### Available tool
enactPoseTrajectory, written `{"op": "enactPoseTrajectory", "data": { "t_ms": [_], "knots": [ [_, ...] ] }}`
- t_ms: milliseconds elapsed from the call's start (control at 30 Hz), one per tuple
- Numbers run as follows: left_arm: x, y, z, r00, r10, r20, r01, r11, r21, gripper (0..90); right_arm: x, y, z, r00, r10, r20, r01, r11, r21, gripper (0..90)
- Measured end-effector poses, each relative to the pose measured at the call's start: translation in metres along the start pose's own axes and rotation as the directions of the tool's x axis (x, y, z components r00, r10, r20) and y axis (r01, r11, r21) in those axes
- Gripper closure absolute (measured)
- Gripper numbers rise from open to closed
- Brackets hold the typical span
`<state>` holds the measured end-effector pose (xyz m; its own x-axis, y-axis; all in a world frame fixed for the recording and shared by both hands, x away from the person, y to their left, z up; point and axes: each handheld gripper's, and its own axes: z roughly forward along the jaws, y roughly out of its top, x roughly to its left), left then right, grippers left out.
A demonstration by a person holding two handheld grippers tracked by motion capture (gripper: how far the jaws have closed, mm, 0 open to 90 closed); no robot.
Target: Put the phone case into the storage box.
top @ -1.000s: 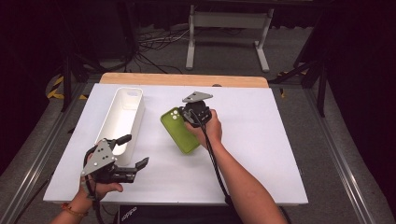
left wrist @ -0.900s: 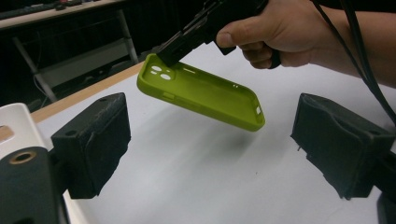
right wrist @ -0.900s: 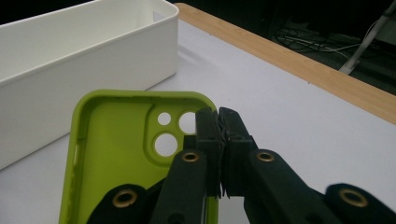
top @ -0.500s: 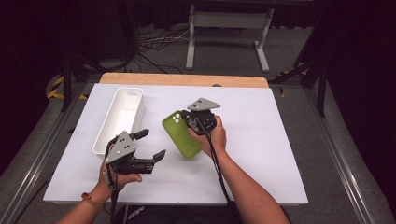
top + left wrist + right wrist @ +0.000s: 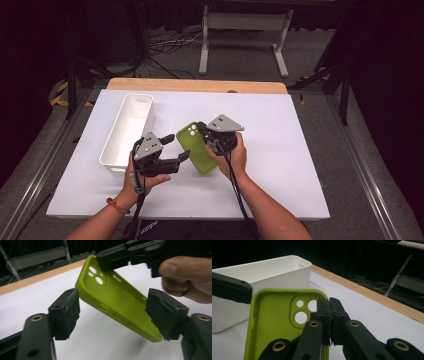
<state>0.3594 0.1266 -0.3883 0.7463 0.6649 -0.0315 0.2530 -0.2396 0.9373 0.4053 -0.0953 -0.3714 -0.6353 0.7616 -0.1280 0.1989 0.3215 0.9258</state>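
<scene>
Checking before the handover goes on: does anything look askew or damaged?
No damage shows. The green phone case hangs tilted above the white table, pinched at one edge by the right gripper. The left gripper has been closing around it, pads not yet touching.

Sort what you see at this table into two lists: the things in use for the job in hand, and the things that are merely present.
In use:
- green phone case, lifted off the table
- right gripper, shut on the case's edge by the camera holes
- left gripper, jaws closing in on either side of the case, not yet pressing

Merely present:
- white bin, at the left
- white table
</scene>
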Motion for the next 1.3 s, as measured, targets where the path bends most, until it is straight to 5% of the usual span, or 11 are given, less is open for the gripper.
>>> {"op": "enactPoseTrajectory", "data": {
  "t_ms": [533, 900, 1300],
  "knots": [
    [0.012, 0.001, -0.001, 0.9956, -0.093, 0.013, 0.094, 0.9948, -0.039, 57.6, 0.011, -0.005, -0.015, 0.9991, -0.031, 0.028, 0.034, 0.992, -0.118, 88.3],
    [0.017, 0.005, -0.014, 0.9977, -0.065, 0.020, 0.067, 0.9942, -0.085, 77.0, 0.020, -0.008, -0.027, 0.9978, -0.064, 0.018, 0.066, 0.985, -0.159, 90.0],
    [0.013, 0.008, -0.023, 0.9998, 0.004, 0.019, -0.002, 0.9957, -0.092, 77.3, 0.020, -0.015, -0.038, 0.9971, -0.069, -0.034, 0.063, 0.989, -0.136, 84.0]
  ]
}}
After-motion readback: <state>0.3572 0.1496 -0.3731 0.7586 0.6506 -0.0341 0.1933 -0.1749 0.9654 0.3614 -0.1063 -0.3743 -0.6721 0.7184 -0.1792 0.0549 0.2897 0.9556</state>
